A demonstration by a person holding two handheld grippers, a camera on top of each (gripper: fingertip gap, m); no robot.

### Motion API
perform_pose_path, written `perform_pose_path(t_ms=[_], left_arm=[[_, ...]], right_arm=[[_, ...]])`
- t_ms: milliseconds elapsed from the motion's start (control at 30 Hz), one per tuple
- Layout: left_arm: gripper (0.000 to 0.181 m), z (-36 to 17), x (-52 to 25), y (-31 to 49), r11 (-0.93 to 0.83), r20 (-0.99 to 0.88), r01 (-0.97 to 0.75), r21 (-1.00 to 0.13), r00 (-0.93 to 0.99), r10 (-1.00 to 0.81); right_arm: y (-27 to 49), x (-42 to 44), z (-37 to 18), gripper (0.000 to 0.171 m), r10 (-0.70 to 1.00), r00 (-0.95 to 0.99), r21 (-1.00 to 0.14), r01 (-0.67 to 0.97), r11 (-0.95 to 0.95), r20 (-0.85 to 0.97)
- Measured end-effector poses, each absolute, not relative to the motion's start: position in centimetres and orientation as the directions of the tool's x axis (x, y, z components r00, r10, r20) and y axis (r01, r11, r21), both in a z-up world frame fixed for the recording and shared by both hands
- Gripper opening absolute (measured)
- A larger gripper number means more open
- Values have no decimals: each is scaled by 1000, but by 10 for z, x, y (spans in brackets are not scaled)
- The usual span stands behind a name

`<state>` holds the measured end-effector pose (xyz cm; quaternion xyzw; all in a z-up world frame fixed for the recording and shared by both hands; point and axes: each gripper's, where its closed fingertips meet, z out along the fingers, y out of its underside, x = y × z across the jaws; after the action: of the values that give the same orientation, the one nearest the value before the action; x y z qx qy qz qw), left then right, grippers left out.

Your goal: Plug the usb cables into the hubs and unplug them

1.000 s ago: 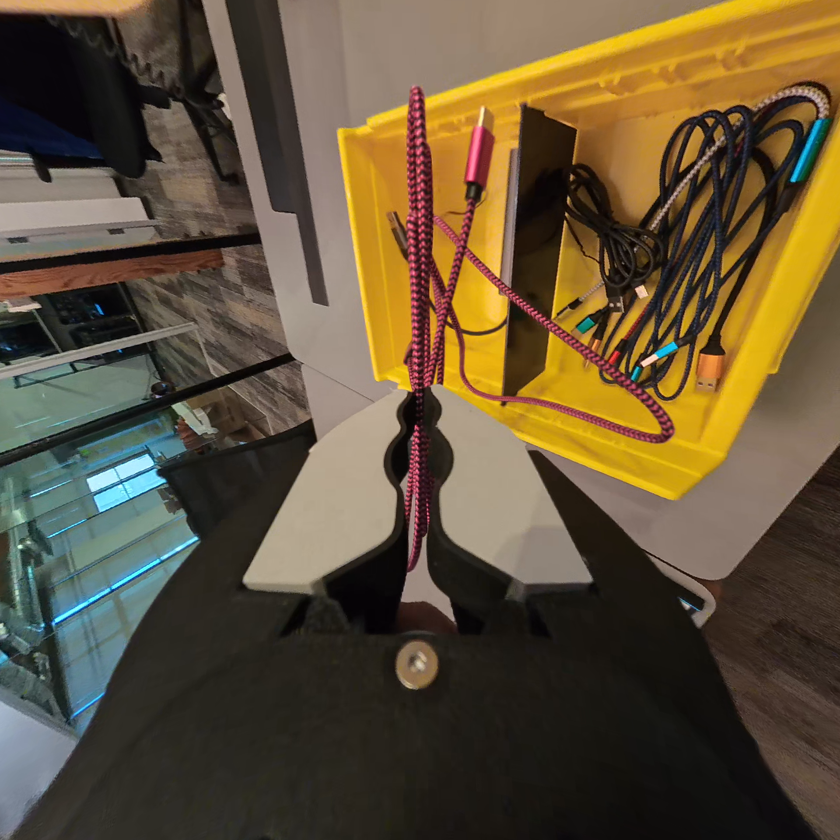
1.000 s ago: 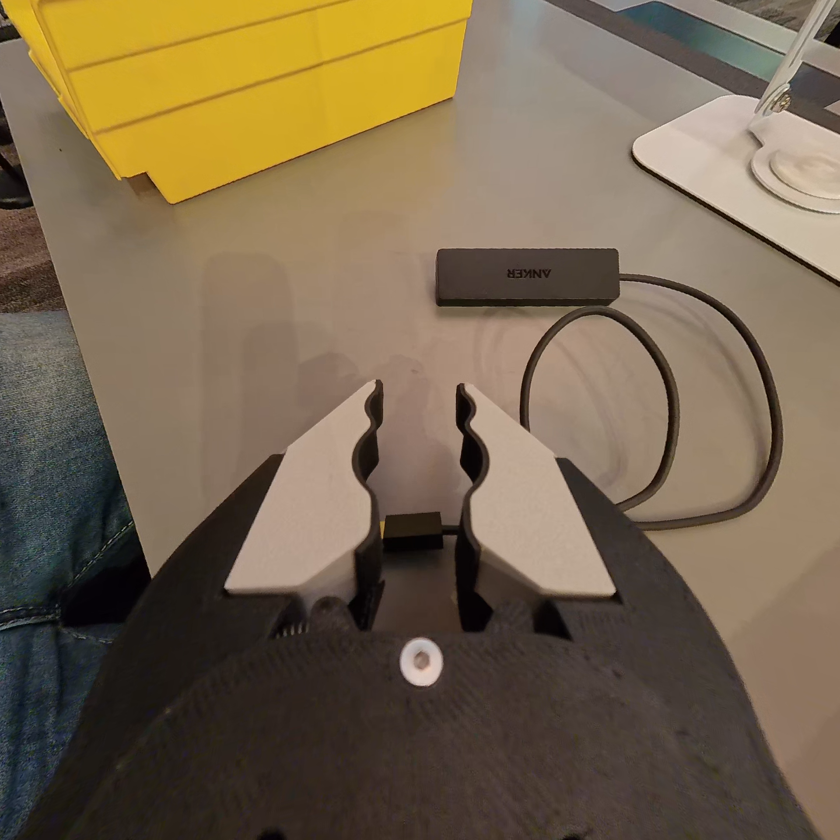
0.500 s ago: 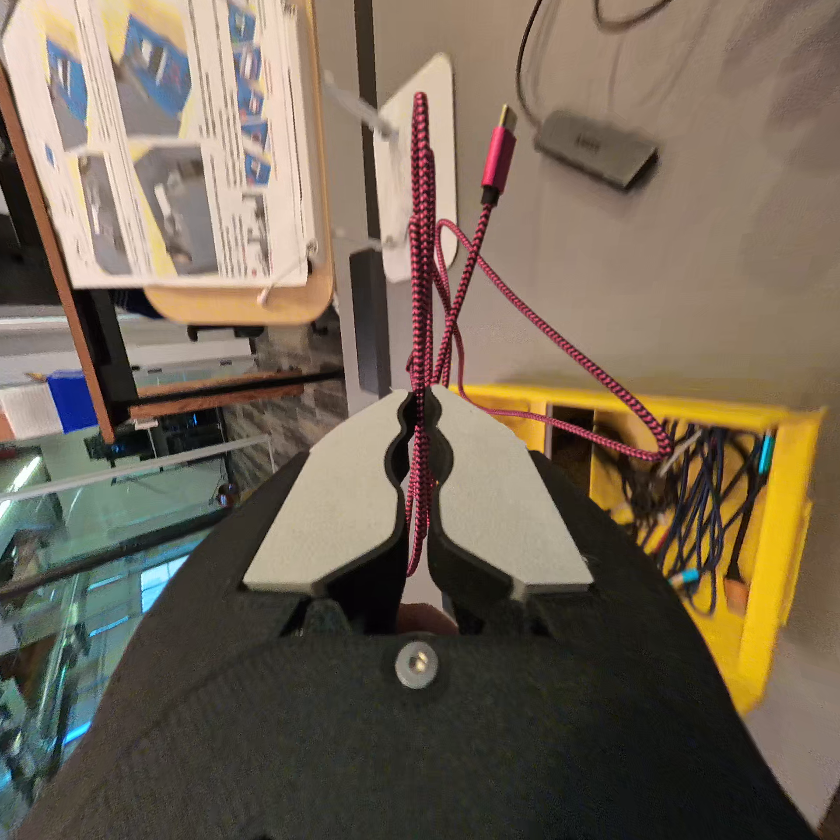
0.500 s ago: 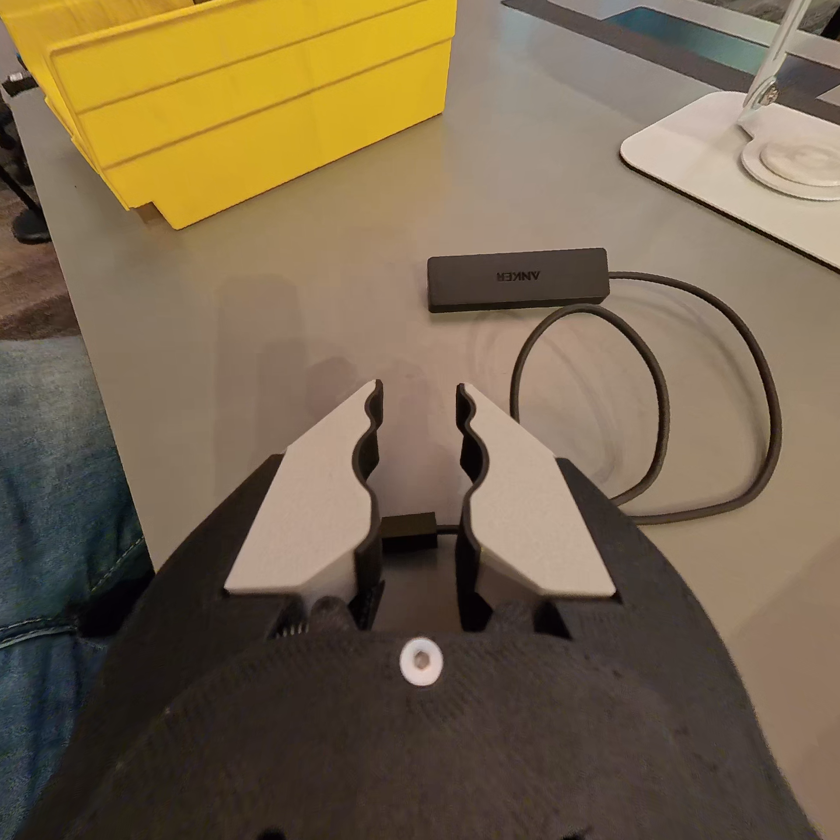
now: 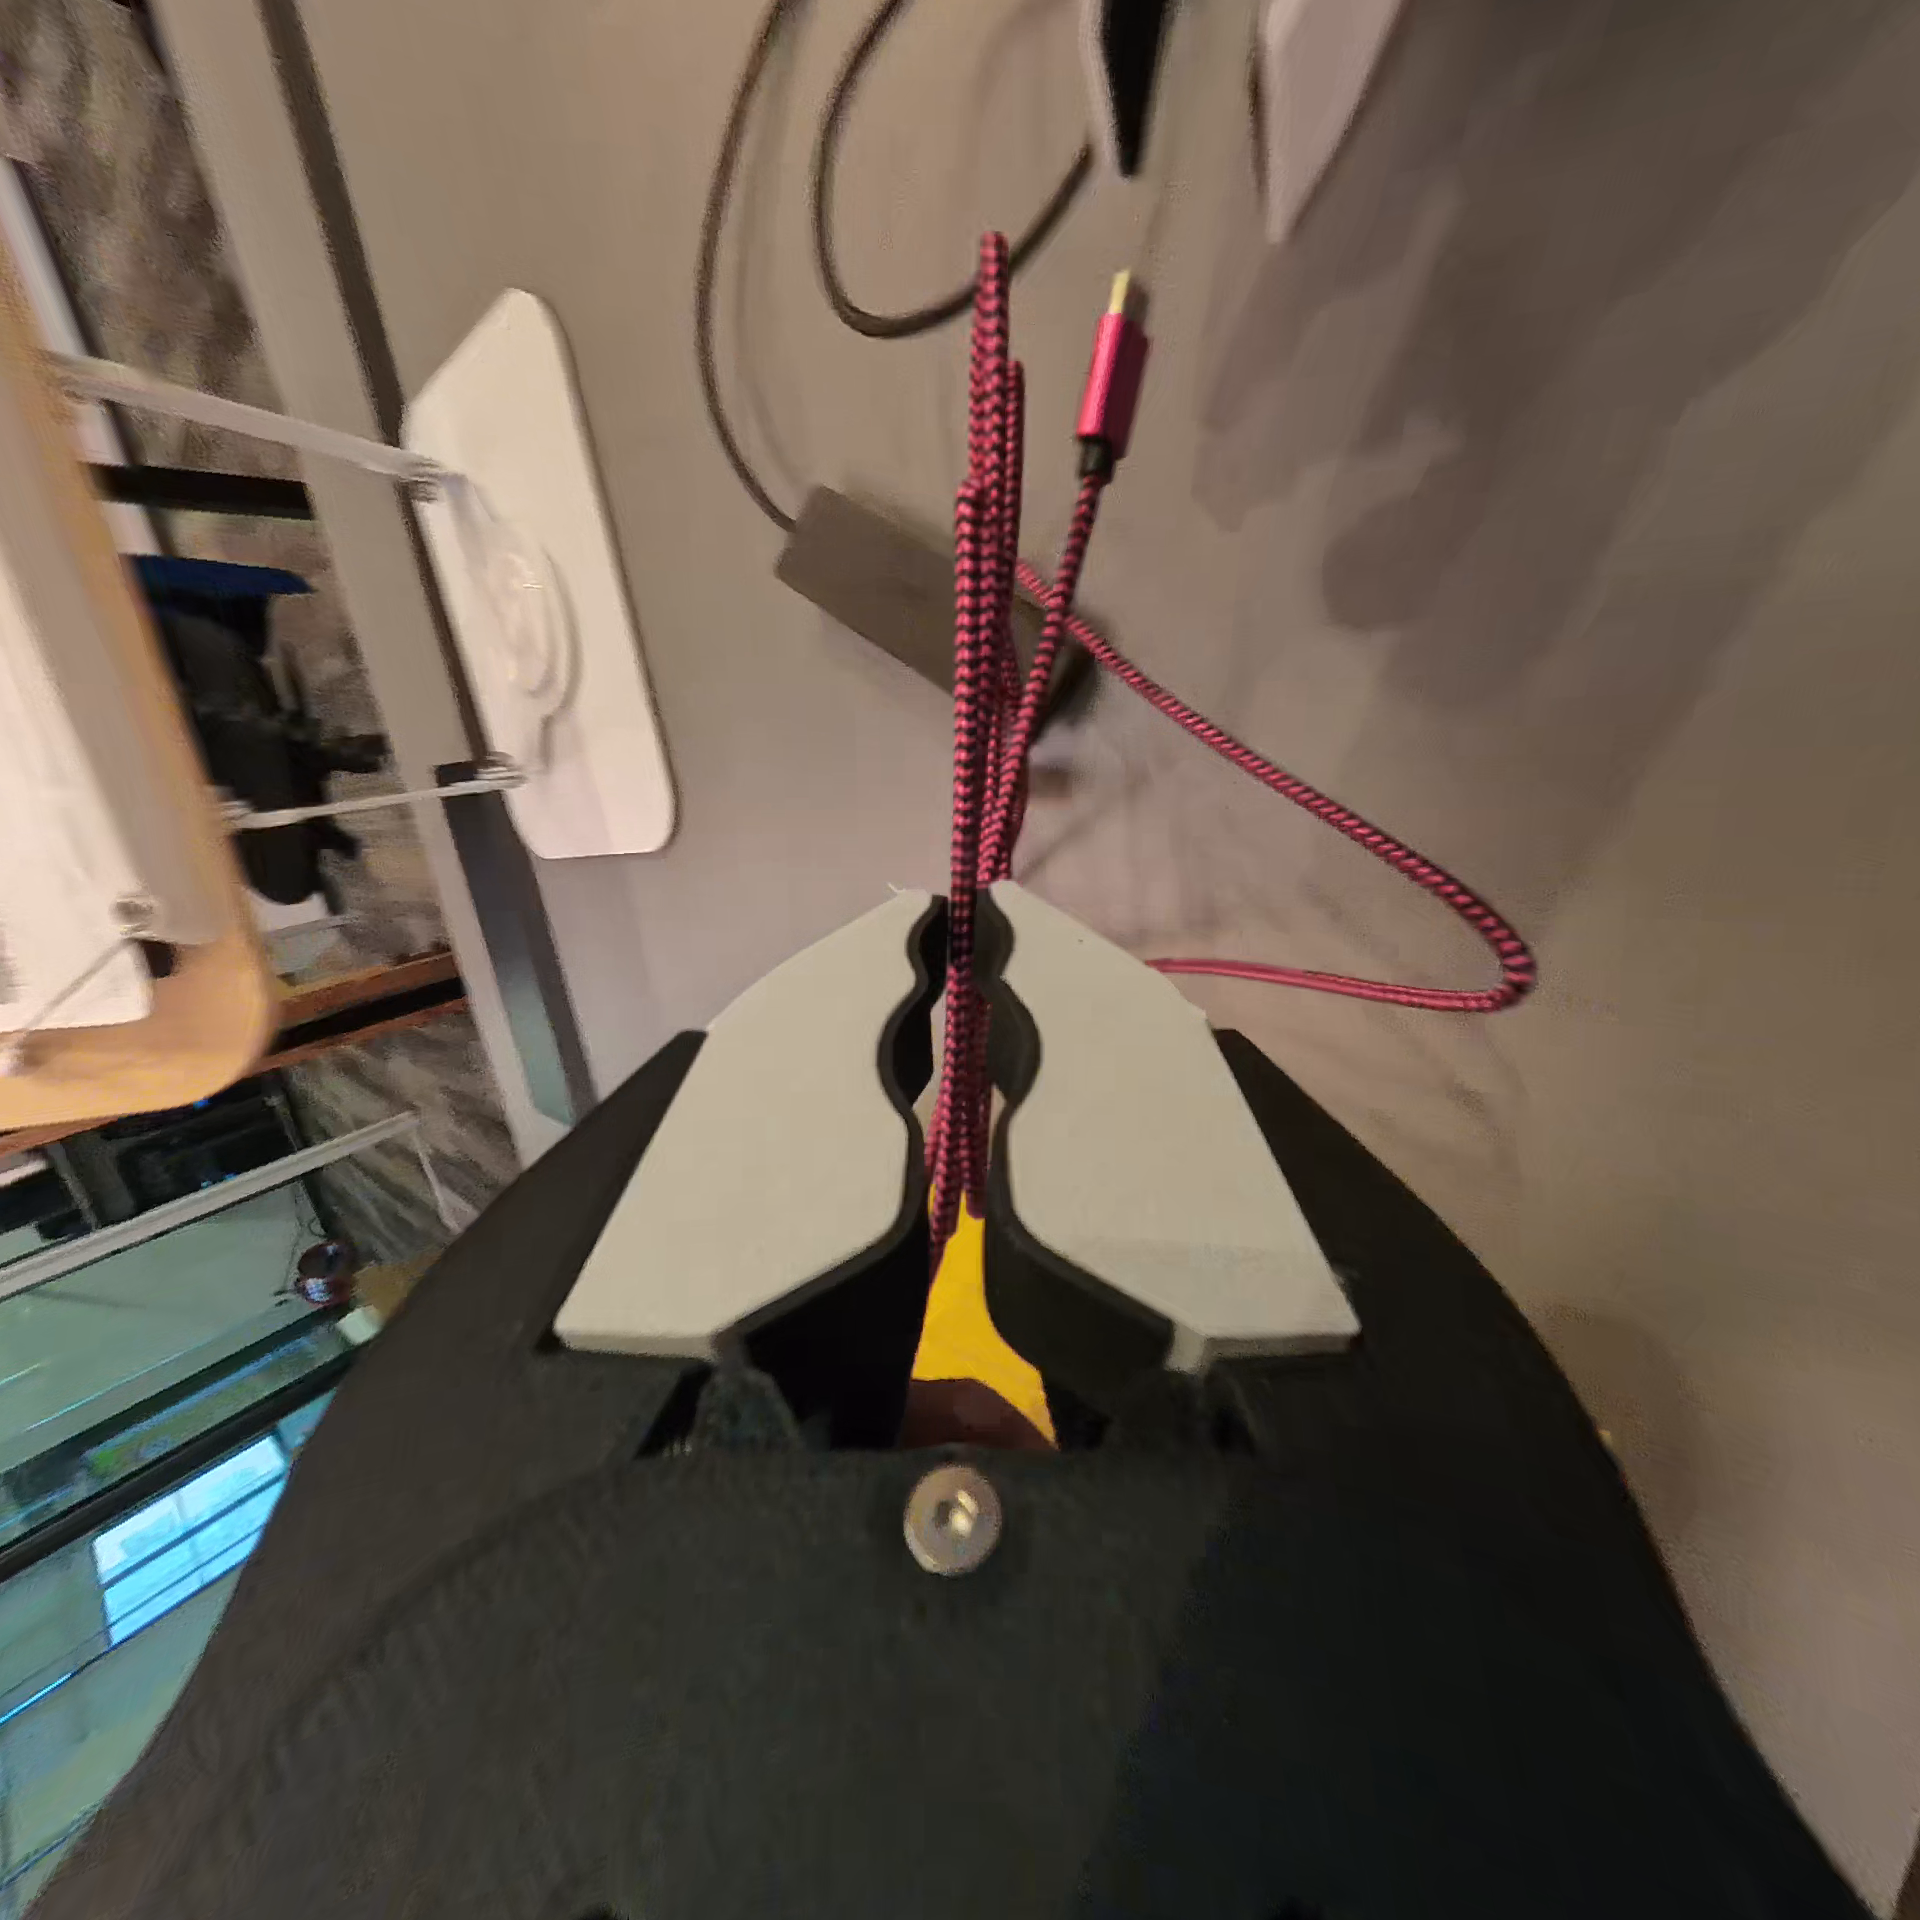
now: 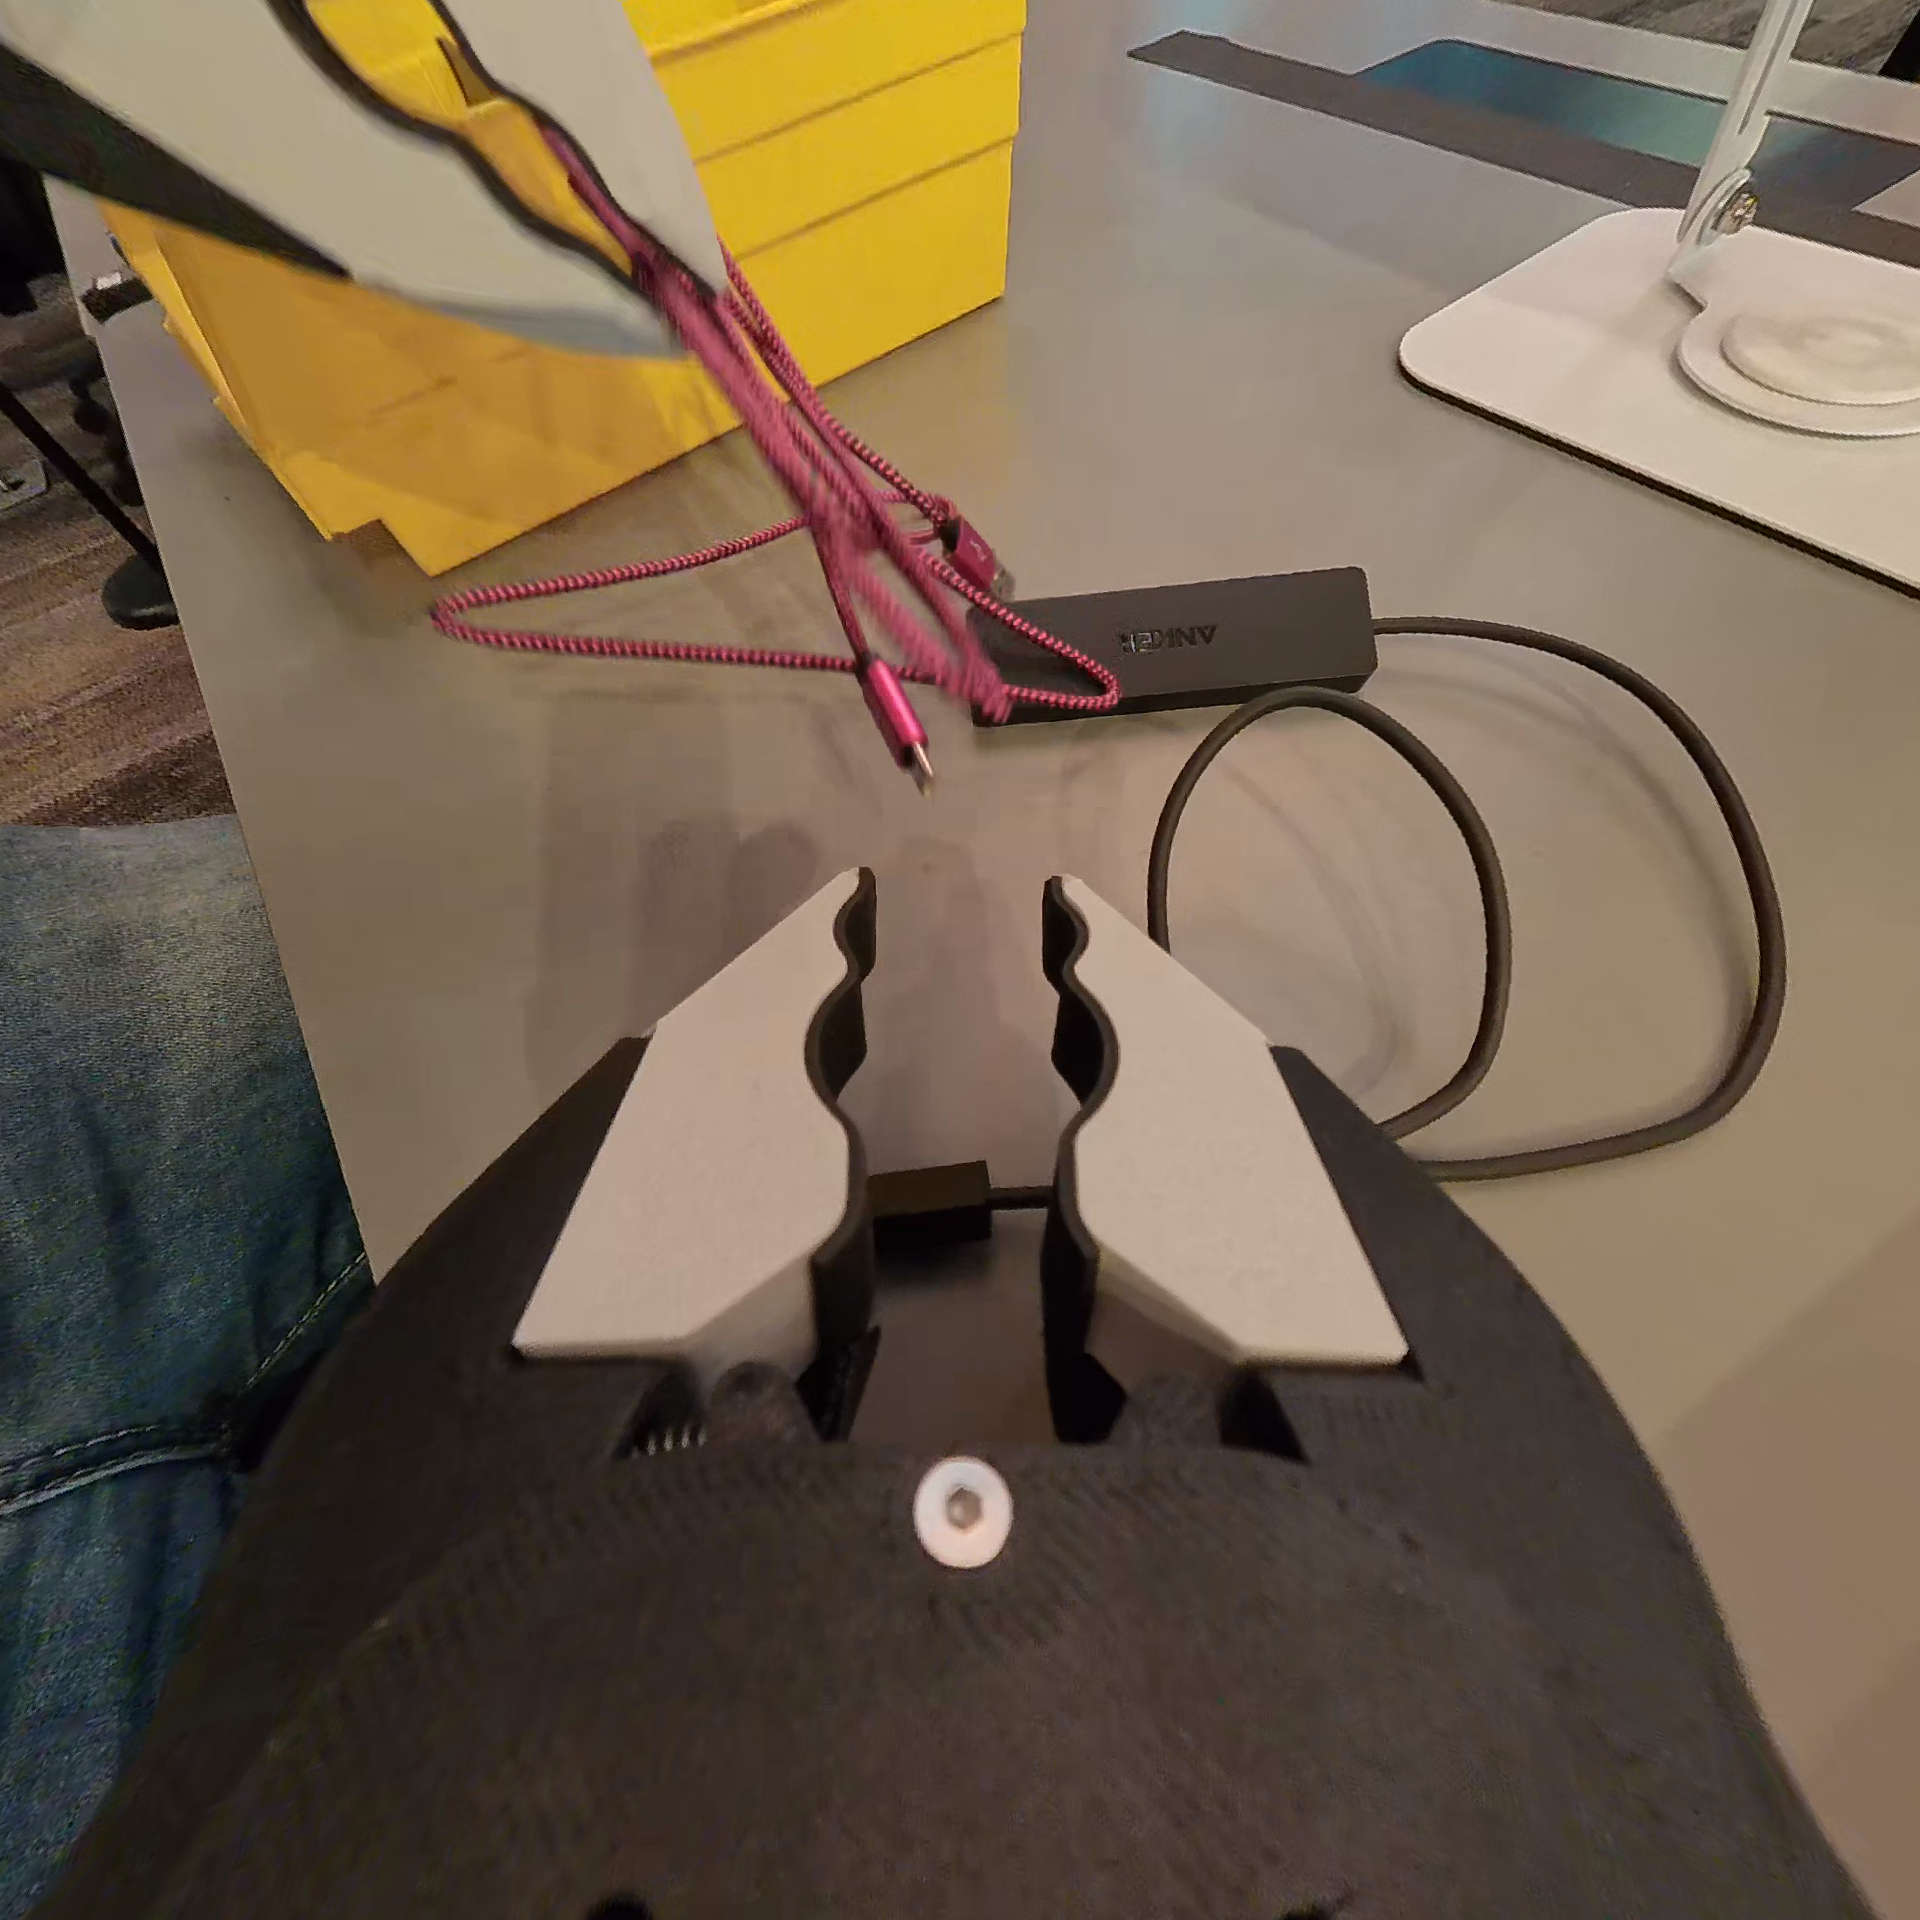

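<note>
Left gripper [image 5: 966,896] is up in the air over the table [image 6: 1195,343], tilted down toward the hub [image 6: 1174,644], jaws clamped tight on a bunch of strands of the pink cable [image 5: 982,623]. In the right wrist view it comes in from the top left, in front of the yellow bin [image 6: 831,208], with the cable hanging out of its tips. One small plug [image 6: 899,722] dangles free just above the table, right beside the hub's near left end, and the other plug [image 6: 971,545] sits by the hub's far left corner; a loop of cable lies across the table toward the bin. Right gripper [image 6: 958,894] is low at the table's near edge, pointing at the hub, jaws spread and holding nothing. The hub's own black cord [image 6: 1621,904] loops on the table right of it.
</note>
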<state>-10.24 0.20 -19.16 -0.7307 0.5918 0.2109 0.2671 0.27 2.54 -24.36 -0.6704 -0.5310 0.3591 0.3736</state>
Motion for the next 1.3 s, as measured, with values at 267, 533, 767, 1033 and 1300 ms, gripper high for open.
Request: perform_pose_path(t_ms=[267, 533, 767, 1033, 1300], left_arm=[[37, -158, -136, -1, -229, -628, -903, -363, 419, -656], [23, -158, -274, 14, -369, -547, -876, -312, 483, -684], [25, -242, -323, 36, -339, -433, -937, -85, 341, -834], [24, -281, -345, 44, -259, -336, -962, 84, 218, -916], [5, -286, -341, 39, -240, -174, -968, 77, 224, -959]], right_arm=[[24, 2, -244, 30, 982, 175, -881, 448, -149, -77], [24, 2, -246, 29, 981, 174, -875, 459, -154, -81], [25, 2, -248, 29, 980, 181, -869, 469, -156, -78], [25, 1, -250, 29, 980, 178, -863, 478, -164, -88], [25, 1, -249, 29, 979, 174, -863, 475, -174, -101]])
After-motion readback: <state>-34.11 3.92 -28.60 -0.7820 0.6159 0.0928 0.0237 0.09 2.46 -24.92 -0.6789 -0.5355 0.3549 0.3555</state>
